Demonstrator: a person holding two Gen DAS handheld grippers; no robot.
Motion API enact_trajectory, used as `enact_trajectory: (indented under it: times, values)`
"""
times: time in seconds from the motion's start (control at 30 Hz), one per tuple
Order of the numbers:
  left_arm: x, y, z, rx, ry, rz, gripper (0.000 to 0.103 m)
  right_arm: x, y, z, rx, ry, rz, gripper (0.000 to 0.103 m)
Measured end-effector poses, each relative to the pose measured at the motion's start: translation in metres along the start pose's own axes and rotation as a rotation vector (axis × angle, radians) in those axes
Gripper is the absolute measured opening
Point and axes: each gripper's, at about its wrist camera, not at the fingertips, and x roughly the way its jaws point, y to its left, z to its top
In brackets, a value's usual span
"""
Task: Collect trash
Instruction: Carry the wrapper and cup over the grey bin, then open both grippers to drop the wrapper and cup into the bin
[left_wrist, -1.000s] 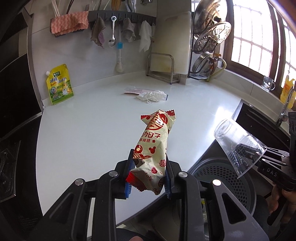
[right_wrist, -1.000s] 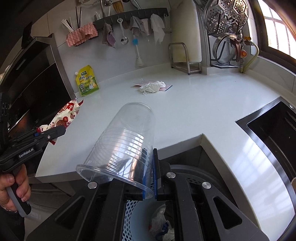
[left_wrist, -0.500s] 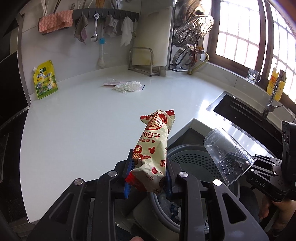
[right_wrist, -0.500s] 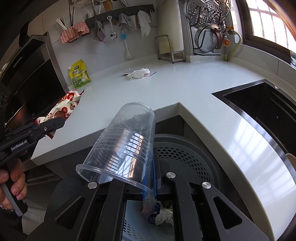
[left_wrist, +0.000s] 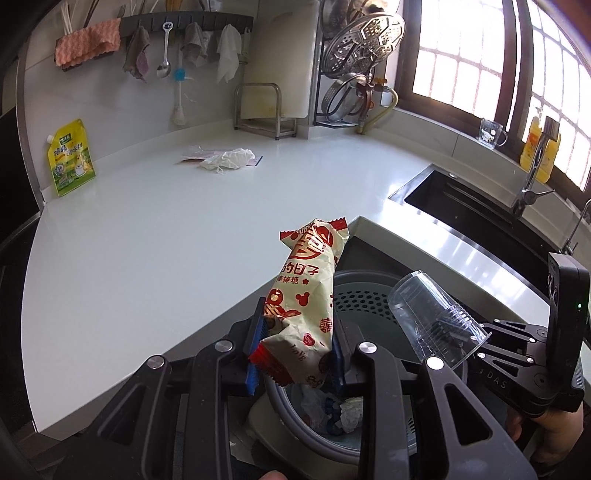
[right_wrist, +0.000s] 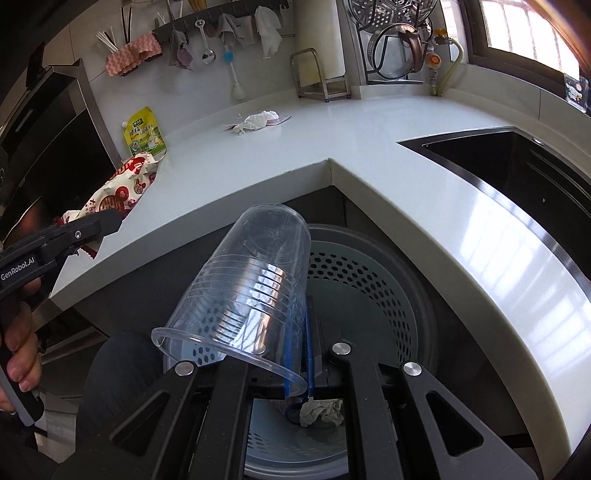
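My left gripper (left_wrist: 295, 350) is clamped on the tail end of a candy wrapper (left_wrist: 308, 291), so most of it sticks out forward, over the near rim of the perforated trash bin (right_wrist: 369, 273) tucked under the counter corner. On the right, my right gripper (right_wrist: 301, 354) pinches one wall of a clear plastic cup (right_wrist: 255, 284), tipped on its side above the bin's opening. Looks ready to drop both. The crumpled tissue (left_wrist: 229, 159) waits far back on the countertop (left_wrist: 147, 240).

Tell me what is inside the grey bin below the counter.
Inside the bin, crumpled paper lies on the bottom beside something dark and blue, also visible in the left wrist view. Both grippers' fingers and the clear cup cover much of the floor, so more may lie hidden.
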Motion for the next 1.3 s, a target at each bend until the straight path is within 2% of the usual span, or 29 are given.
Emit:
enact_trajectory:
  times: [1.07, 1.23, 1.3]
  values:
    - [0.033, -0.021, -0.012, 0.022, 0.075, -0.057, 0.030, 0.027, -0.015, -0.020, 0.025, 0.077, -0.011, 0.006]
    - [0.043, -0.027, -0.015, 0.035, 0.099, -0.070, 0.034, 0.029, -0.018, -0.024, 0.028, 0.091, -0.014, 0.007]
    - [0.045, -0.030, -0.014, 0.044, 0.106, -0.070, 0.039, 0.028, -0.020, -0.024, 0.032, 0.087, -0.022, 0.010]
